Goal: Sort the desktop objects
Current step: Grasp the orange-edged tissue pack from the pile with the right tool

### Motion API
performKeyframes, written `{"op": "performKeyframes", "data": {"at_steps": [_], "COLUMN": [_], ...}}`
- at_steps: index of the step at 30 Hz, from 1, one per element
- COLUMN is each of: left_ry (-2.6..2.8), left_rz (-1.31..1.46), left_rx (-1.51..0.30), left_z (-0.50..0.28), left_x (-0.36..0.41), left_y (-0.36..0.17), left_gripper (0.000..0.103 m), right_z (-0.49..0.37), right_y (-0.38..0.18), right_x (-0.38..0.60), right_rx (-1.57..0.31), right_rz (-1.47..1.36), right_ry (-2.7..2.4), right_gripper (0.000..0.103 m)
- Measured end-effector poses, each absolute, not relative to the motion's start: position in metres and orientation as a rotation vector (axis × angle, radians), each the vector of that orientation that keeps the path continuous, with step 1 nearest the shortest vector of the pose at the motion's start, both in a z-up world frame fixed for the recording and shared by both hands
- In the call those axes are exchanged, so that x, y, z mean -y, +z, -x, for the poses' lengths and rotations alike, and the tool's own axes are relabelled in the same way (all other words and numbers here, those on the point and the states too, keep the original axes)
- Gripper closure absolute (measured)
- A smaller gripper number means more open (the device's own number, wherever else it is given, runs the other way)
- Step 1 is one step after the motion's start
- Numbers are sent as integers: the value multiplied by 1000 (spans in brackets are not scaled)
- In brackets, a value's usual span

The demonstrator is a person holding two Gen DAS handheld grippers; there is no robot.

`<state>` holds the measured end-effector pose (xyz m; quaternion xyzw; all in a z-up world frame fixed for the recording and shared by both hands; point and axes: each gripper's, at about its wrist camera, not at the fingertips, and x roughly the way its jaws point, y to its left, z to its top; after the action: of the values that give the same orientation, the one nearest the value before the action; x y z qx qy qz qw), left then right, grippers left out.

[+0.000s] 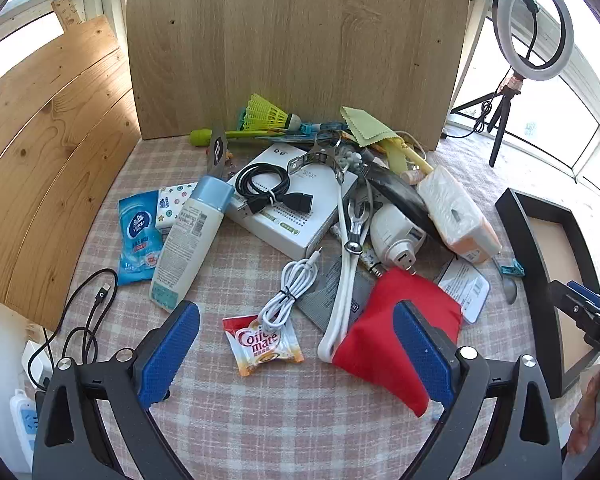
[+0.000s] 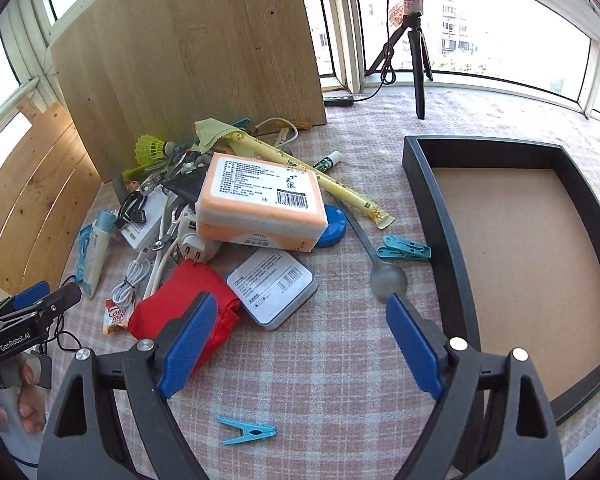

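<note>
Blue pads frame both views: my left gripper (image 1: 296, 354) hangs wide open above the checked cloth (image 1: 284, 420), and nothing sits between its pads. Just ahead of it, in the gap, lies a Coffee-mate sachet (image 1: 262, 344), apart from both pads. A coiled white cable (image 1: 290, 292) overlaps the sachet's top edge. My left gripper's right pad (image 1: 424, 354) stands in front of a red pouch (image 1: 384, 336); I cannot tell whether they touch. Farther off sits the heap: a white tube (image 1: 188, 240) on the left, a white box (image 1: 296, 204) with a black cable (image 1: 266, 188) on it, a tissue pack (image 1: 456, 212) to the right, and a yellow shuttlecock (image 1: 270, 112) at the back against a wooden board (image 1: 296, 44).

My right gripper (image 2: 300, 346) is likewise spread wide with nothing held. Bare cloth lies between its pads, and a blue clothespin (image 2: 246, 432) lies below them, nearest the camera. Its left pad (image 2: 188, 350) overlaps the red pouch in view; its right pad (image 2: 414, 348) stands just below a grey spoon (image 2: 386, 280). A white tin (image 2: 272, 286) lies just beyond the gap. A second clothespin (image 2: 404, 249) lies beside the wall of the black tray (image 2: 436, 216), which is to my right.
</note>
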<state>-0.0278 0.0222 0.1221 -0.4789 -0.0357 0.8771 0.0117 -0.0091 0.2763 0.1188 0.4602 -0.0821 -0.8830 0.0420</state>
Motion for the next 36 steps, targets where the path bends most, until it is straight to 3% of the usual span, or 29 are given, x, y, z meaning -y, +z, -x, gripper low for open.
{"op": "performKeyframes", "data": {"at_steps": [6,9,13,21,32,36], "left_ry": [2717,2690,2660,2646,2619,2584], "left_rz": [1469,1452,1464,1468,1521,1567], "left_rx": [100,31,-34,-99,-97,-104], "left_z": [53,59,68,85,112,118], "left_x": [-60,-85,-112,-146,-164,-169], "left_y": [147,152,147,137,129,116], "left_gripper": [12,15,22,25,39,50], "right_z": [41,58,78,109,153,158], "right_y": [131,126,114,96,69,61], "right_x": [-299,-311,-325,-330,-321,-320], "right_rx": [280,331,432,379,429,475], "right_rz": [-1406,-1436,-1467,-1473,-1504,-1523], "right_ry": [-2664,-2623,-2573,-2527,-2399,-2357], "right_gripper": [29,39,40,42,49,50]}}
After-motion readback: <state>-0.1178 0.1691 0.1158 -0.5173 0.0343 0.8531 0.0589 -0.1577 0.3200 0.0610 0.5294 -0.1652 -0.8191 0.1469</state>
